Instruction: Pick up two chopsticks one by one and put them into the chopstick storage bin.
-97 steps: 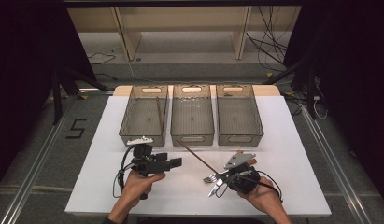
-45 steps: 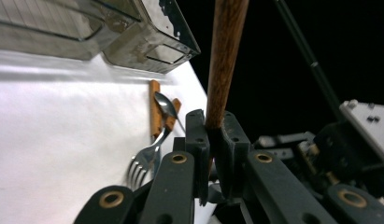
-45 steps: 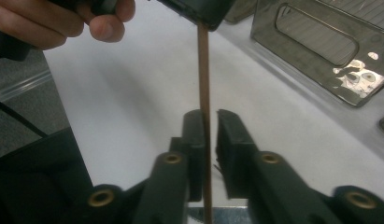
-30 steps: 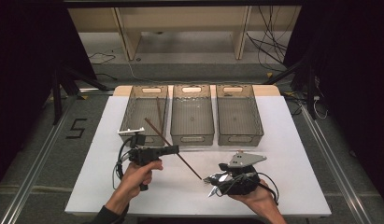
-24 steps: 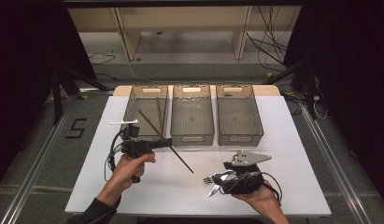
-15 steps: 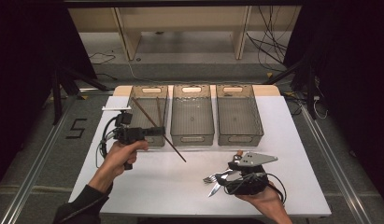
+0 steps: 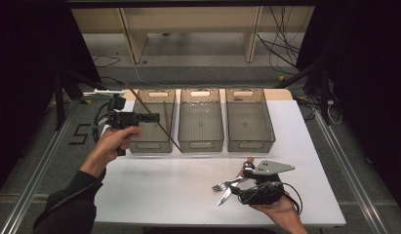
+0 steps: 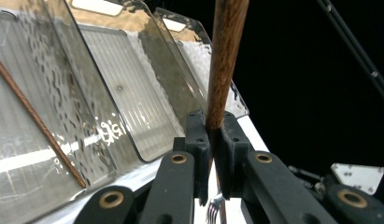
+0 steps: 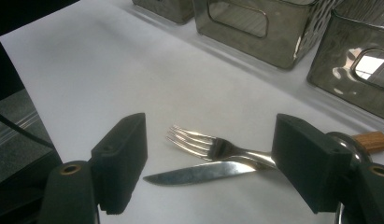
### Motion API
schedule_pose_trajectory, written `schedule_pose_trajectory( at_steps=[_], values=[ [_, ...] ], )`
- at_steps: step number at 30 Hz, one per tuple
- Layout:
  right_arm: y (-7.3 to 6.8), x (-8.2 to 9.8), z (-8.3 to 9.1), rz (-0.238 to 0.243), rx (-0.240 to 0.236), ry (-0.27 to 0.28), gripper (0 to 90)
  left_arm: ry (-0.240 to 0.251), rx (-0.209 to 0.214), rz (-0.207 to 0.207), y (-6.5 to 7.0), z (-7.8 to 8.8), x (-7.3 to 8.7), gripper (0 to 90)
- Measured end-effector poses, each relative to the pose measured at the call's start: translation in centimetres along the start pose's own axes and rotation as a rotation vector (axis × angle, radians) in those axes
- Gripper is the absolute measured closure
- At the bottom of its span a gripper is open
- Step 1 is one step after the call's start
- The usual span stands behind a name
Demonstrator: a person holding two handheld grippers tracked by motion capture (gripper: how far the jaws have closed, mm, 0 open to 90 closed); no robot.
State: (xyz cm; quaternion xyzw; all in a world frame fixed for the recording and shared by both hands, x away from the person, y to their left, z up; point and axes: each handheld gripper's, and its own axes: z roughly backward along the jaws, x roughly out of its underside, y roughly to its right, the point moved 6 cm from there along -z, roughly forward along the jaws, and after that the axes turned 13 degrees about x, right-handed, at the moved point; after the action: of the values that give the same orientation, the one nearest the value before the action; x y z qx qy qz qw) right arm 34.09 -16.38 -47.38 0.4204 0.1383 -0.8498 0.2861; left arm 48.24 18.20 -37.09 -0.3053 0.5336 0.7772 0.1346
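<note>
Chopstick (image 8: 225,60) clamped in left claw (image 8: 212,128); right claw (image 9: 208,154) wide open, straddling fork (image 9: 203,142).

— From up here I see my left gripper (image 7: 150,118) raised over the left bin (image 7: 150,122), clamped on a long brown chopstick (image 7: 154,118) that slants from upper left to lower right.

— And the second stick?

— Another chopstick (image 7: 164,110) stands inside that same bin. The middle bin (image 7: 200,118) and right bin (image 7: 249,118) sit beside it.

— Your right side?

— My right gripper (image 7: 237,185) rests low on the white table (image 7: 164,185), jaws just opening, with a fork (image 7: 226,185) and a knife (image 7: 225,195) lying at its tips.
</note>
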Motion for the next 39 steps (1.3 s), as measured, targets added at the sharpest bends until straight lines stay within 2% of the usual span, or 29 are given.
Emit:
schedule_pose_trajectory(
  at_steps=[10,22,25,32,39],
  values=[
    [0.2,0.2,0.0,-0.007,0.002,0.000,26.6,-0.030,-0.074,0.033,-2.0,0.8,-2.3,84.2],
    [0.4,0.3,0.1,-0.016,0.008,0.001,23.4,-0.040,-0.162,0.023,-2.9,0.7,-4.8,84.2],
    [0.5,0.3,0.3,-0.018,0.009,0.008,23.0,-0.047,-0.189,0.029,-3.4,0.6,-5.1,84.2],
    [0.6,0.4,0.3,-0.021,0.009,0.007,23.0,-0.041,-0.214,0.029,-3.9,1.0,-5.6,84.2],
    [0.5,0.5,0.3,-0.017,0.007,0.003,23.0,-0.043,-0.249,0.049,-5.7,0.8,-5.1,84.2]
  ],
)
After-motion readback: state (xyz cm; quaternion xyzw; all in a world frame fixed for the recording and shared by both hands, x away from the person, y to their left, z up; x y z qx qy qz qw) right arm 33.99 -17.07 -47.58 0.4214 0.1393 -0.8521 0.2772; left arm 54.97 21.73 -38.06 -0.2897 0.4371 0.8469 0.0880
